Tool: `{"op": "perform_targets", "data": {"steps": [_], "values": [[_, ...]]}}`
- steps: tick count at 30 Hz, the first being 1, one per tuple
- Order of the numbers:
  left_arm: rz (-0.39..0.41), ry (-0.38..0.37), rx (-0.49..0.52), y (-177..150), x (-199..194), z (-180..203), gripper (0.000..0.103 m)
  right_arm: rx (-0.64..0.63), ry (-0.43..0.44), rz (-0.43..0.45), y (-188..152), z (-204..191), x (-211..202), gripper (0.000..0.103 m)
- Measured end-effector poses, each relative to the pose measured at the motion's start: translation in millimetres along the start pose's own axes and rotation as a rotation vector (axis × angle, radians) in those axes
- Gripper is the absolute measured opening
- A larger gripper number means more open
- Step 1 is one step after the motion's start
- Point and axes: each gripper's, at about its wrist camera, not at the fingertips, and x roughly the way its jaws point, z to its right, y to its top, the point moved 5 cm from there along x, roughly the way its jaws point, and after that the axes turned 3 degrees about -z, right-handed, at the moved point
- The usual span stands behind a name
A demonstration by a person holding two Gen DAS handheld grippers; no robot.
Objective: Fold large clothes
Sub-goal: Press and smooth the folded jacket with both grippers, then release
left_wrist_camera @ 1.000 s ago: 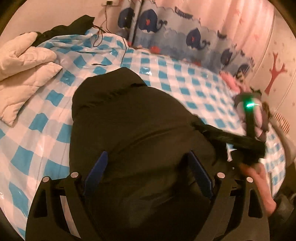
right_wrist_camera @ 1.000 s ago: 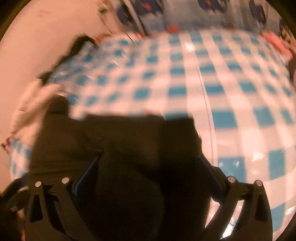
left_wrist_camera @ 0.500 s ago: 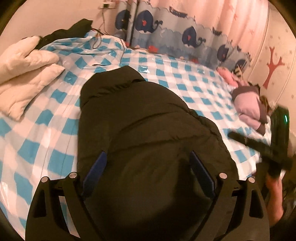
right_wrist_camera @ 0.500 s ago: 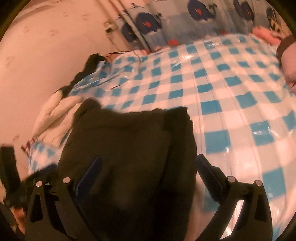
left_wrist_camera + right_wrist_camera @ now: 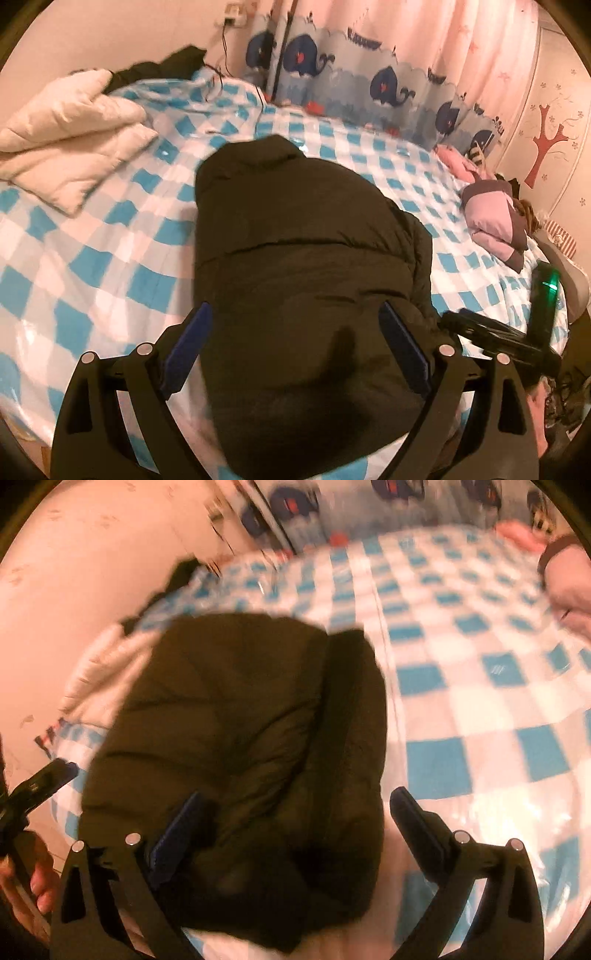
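Observation:
A large dark padded jacket point(image 5: 295, 258) lies folded lengthwise on the blue-and-white checked bed cover point(image 5: 110, 221), collar end away from me. It also shows in the right wrist view point(image 5: 240, 720). My left gripper point(image 5: 295, 343) is open and empty, hovering above the jacket's near end. My right gripper point(image 5: 295, 827) is open and empty above the jacket's near right part. The right gripper also shows at the right edge of the left wrist view point(image 5: 498, 332), off the jacket's right side.
A folded cream quilted garment point(image 5: 70, 129) lies at the far left. A pink and purple garment point(image 5: 491, 214) lies at the far right. A dark cloth point(image 5: 166, 66) and a cable sit by the wall. Whale-print curtain point(image 5: 369, 81) behind the bed.
Both grippers have pulled back and risen from the jacket. The right gripper has swung away from the jacket's right side toward the bed's near right edge. The jacket lies still.

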Motion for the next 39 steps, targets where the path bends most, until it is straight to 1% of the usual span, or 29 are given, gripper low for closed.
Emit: {"op": "perform_targets", "data": {"steps": [1,2,3,5,7,9,12,14,15,16,17,19,22,23,26,28,29,30,31,32,33,35,37,39], "values": [[-0.001,-0.001,-0.013,-4.9,-2.6,-3.6,0.088,-0.015,-0.015,0.011,-5.8,-2.1,-5.1,0.097],[-0.012,-0.001,-0.020,-8.1,-1.0,-5.7,0.088,-0.028,-0.034,-0.011,-12.3,-2.5,-1.3,0.097],[-0.039,0.008,-0.030,-13.9,4.8,-9.3,0.088,-0.036,-0.049,-0.047,-19.4,-1.4,7.5,0.097],[-0.097,0.032,-0.047,-25.7,18.3,-14.6,0.088,-0.008,-0.065,-0.155,-36.1,7.2,35.0,0.097],[-0.140,0.017,-0.063,-36.8,31.2,-18.3,0.088,-0.010,-0.081,-0.181,-33.8,7.4,41.0,0.097],[-0.153,0.018,-0.074,-41.5,34.0,-22.4,0.088,-0.002,-0.080,-0.196,-34.4,7.3,40.9,0.097],[-0.141,0.012,-0.066,-41.9,22.6,-22.2,0.088,0.025,-0.073,-0.172,-34.6,11.8,28.3,0.097],[-0.113,0.028,-0.029,-38.8,10.3,-19.9,0.088,0.029,-0.061,-0.116,-30.8,10.2,9.7,0.097],[-0.101,0.028,-0.021,-38.1,5.0,-19.2,0.088,0.027,-0.032,-0.065,-24.4,6.3,-2.8,0.097],[-0.089,0.028,-0.017,-37.1,-0.5,-19.2,0.088,0.023,-0.015,-0.035,-20.0,4.1,-9.9,0.097],[-0.083,0.029,-0.017,-36.5,-4.8,-19.0,0.088,0.017,-0.005,0.009,-11.7,-0.2,-19.5,0.097],[-0.061,0.023,-0.018,-31.1,-11.9,-19.4,0.088,0.006,0.014,0.058,7.0,-9.0,-28.0,0.097],[-0.014,0.041,-0.012,-14.9,-19.4,-19.9,0.088,-0.042,0.024,0.069,44.7,-30.0,-20.6,0.097],[-0.002,0.041,-0.017,-6.8,-19.2,-20.7,0.088,-0.059,0.036,0.070,60.1,-38.1,-13.6,0.097],[-0.009,0.037,-0.025,7.3,-6.3,-21.3,0.088,-0.058,0.014,0.056,93.5,-44.6,14.8,0.097],[-0.040,0.043,-0.012,9.3,11.5,-19.3,0.088,-0.025,-0.013,0.010,99.5,-33.9,46.2,0.097],[-0.059,0.046,-0.004,8.2,19.4,-18.1,0.088,-0.002,-0.042,-0.035,97.7,-25.6,69.6,0.097],[-0.089,0.050,0.011,4.8,31.7,-16.5,0.088,0.016,-0.049,-0.074,93.3,-17.3,88.2,0.097],[-0.106,0.045,0.016,1.1,41.5,-15.4,0.088,0.056,-0.005,-0.128,83.9,-7.8,110.4,0.097],[-0.110,0.036,0.011,-1.6,46.3,-14.6,0.088,0.104,0.031,-0.159,76.8,2.4,123.4,0.097],[-0.124,0.025,-0.002,-3.7,51.9,-15.1,0.089,0.126,0.041,-0.162,75.4,9.7,125.5,0.097],[-0.135,0.030,-0.013,-5.7,54.3,-16.0,0.089,0.118,0.031,-0.168,74.9,11.8,120.4,0.097],[-0.132,0.043,-0.013,-6.4,49.3,-15.8,0.089,0.095,0.013,-0.163,72.4,9.5,103.8,0.097],[-0.121,0.054,0.000,-7.5,39.8,-13.7,0.089,0.065,0.030,-0.106,65.6,2.2,69.9,0.097]]}}
